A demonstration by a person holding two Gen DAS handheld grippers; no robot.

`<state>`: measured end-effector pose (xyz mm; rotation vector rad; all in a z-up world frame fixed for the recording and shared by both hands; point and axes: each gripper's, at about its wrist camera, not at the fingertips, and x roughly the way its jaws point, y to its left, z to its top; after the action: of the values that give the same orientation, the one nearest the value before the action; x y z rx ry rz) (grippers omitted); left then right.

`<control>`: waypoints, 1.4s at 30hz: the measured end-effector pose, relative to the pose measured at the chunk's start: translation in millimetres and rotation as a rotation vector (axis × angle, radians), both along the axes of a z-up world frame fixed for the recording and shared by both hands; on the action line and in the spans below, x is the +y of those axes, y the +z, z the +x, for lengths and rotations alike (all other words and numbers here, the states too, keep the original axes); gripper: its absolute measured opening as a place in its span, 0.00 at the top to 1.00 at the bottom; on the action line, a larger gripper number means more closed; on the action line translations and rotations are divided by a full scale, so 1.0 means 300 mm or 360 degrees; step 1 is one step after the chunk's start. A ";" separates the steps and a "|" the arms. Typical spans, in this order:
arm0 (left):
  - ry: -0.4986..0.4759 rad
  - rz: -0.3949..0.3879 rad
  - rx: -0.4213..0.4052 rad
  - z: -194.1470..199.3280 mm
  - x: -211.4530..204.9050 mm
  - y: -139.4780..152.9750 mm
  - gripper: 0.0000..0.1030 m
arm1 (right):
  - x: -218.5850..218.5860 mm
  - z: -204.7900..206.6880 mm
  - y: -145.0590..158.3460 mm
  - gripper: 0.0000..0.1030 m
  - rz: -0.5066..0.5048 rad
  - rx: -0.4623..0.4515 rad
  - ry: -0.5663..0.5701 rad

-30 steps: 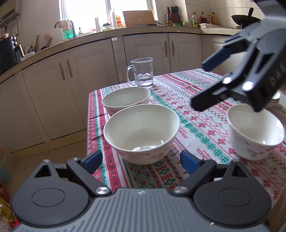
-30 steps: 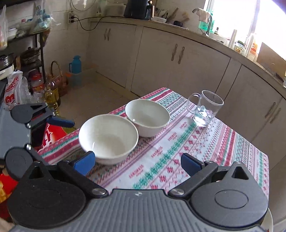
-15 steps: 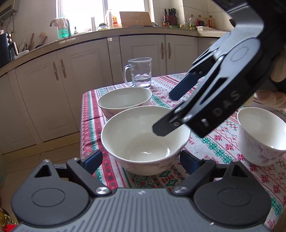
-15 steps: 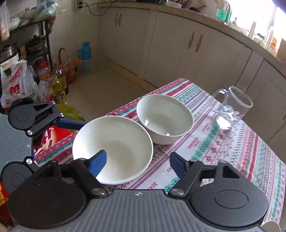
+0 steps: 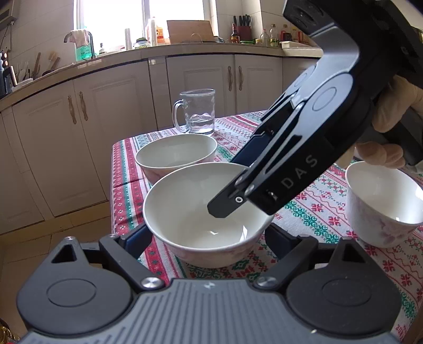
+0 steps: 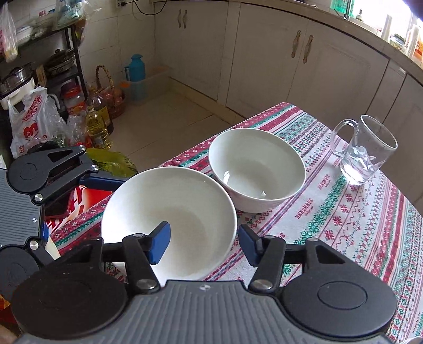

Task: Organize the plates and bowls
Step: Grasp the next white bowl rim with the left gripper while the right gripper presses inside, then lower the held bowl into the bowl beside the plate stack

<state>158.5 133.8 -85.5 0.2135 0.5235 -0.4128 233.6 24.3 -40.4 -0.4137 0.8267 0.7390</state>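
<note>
One small bowl (image 5: 383,201) left-view only | right fingers (image 6: 158,243) grip near bowl (image 6: 169,201) | left fingers (image 5: 137,239) open, closing

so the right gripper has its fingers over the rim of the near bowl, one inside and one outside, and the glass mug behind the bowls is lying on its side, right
Not quite: the glass mug stands upright, as the right wrist view shows. The rest holds: the right gripper has one finger inside the near bowl and one outside its rim.

Cream cabinets (image 5: 201,87) span the upper frame beneath a bright window (image 5: 111,21); at left, a dark shelf rack (image 6: 60,53) stands on the pale tiled floor (image 6: 169,116).
</note>
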 end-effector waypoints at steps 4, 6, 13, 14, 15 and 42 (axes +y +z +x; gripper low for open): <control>-0.0002 -0.0003 0.0003 0.002 0.003 0.002 0.11 | 0.003 0.002 0.000 0.40 0.0010 0.0008 0.0012; -0.0001 -0.0002 0.0004 0.003 0.002 0.003 0.11 | 0.001 0.004 0.000 0.40 0.0011 0.0012 0.0015; 0.0000 0.0014 0.0016 0.006 -0.005 0.008 0.11 | 0.000 0.012 -0.004 0.40 0.0017 0.0034 0.0020; 0.0001 0.0016 0.0018 0.005 -0.007 0.010 0.11 | -0.002 0.013 -0.003 0.40 0.0023 0.0039 0.0017; 0.0001 0.0014 0.0020 0.003 -0.009 0.014 0.11 | -0.005 0.013 -0.002 0.40 0.0029 0.0043 0.0015; -0.0156 0.0045 -0.0023 -0.235 -0.173 0.204 0.11 | -0.234 -0.255 0.186 0.40 0.0154 -0.0034 0.0001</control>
<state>87.9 81.8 -24.4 0.2696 0.5061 -0.4989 157.1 -45.8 15.4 -0.3350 0.7674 0.7707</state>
